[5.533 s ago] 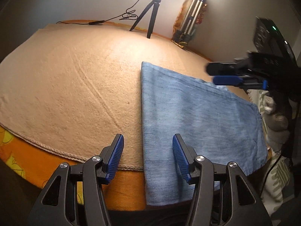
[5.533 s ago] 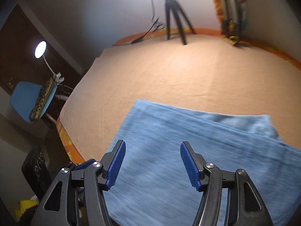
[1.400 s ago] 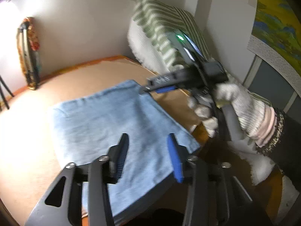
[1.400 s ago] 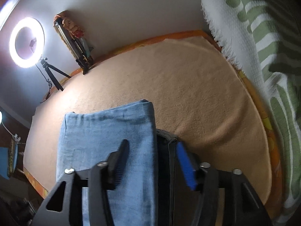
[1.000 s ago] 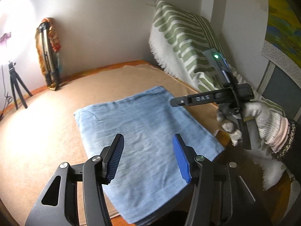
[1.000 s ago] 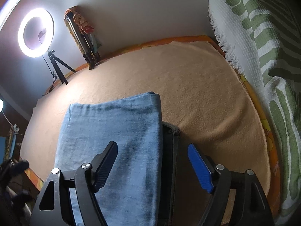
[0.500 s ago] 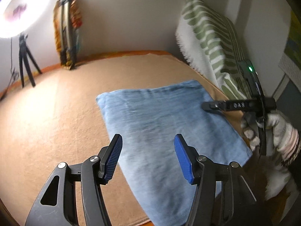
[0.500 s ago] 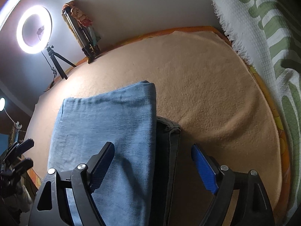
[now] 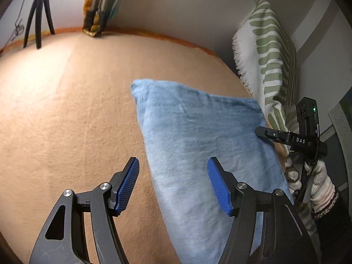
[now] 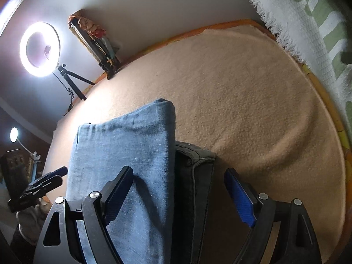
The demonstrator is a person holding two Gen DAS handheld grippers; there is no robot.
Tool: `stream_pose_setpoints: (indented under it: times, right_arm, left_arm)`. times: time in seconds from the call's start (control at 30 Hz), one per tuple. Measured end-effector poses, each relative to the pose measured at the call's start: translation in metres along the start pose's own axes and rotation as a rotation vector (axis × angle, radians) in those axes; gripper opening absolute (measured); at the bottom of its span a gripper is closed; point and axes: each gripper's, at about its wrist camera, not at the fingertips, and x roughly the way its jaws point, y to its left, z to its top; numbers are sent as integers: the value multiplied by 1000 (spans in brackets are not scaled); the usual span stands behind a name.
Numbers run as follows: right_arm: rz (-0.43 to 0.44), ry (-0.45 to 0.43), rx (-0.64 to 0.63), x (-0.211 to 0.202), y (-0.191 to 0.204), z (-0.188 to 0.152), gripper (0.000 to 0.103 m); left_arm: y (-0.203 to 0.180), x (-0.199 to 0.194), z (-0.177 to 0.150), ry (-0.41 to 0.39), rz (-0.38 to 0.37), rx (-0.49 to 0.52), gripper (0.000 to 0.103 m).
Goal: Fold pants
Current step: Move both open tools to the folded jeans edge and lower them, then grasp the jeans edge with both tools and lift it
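a bed (image 9: 66, 101) covered with a tan blanket (image 10: 242, 101), an orange sheet (image 10: 325, 92) showing along its edges. folded light-blue pants (image 9: 198, 145) lie flat on the blanket near its right side, a darker part (image 10: 193, 176) sticking out underneath. a small tripod (image 9: 37, 19) stands at the far edge by the wall.

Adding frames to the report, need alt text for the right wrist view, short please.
Folded light-blue pants lie on a beige blanket, with the open right hand-held gripper poised above their right edge, where a dark inner part shows. Nothing is gripped. A ring light on a tripod stands by the far wall, and a green-patterned throw sits at upper right.
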Motion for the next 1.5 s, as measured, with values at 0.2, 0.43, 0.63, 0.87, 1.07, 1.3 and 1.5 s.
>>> stream_pose_setpoints:
  times: [0.2, 0.43, 0.63, 0.87, 1.07, 1.3, 1.5]
  right_arm:
    - [58, 13, 14, 8, -9, -1, 89]
    - [103, 16, -41, 9, -6, -5, 87]
    - [170, 20, -91, 10, 2, -15, 72]
    - [226, 20, -81, 15, 3, -20, 50]
    - [218, 20, -95, 18, 5, -20, 50]
    - [140, 27, -183, 25, 31, -20, 68]
    - [101, -8, -129, 20, 28, -22, 37]
  left_arm:
    - [2, 13, 0, 24, -24, -23, 64]
    - [3, 23, 1, 36, -64, -42, 64]
    - [2, 27, 1, 28, -86, -45, 64]
    - [-7, 30, 1, 24, -82, -2, 64]
    - [-11, 33, 1, 22, -68, 31, 64]
    - [-14, 35, 2, 13, -52, 59, 59]
    - [-15, 28, 5, -12, -73, 40, 24]
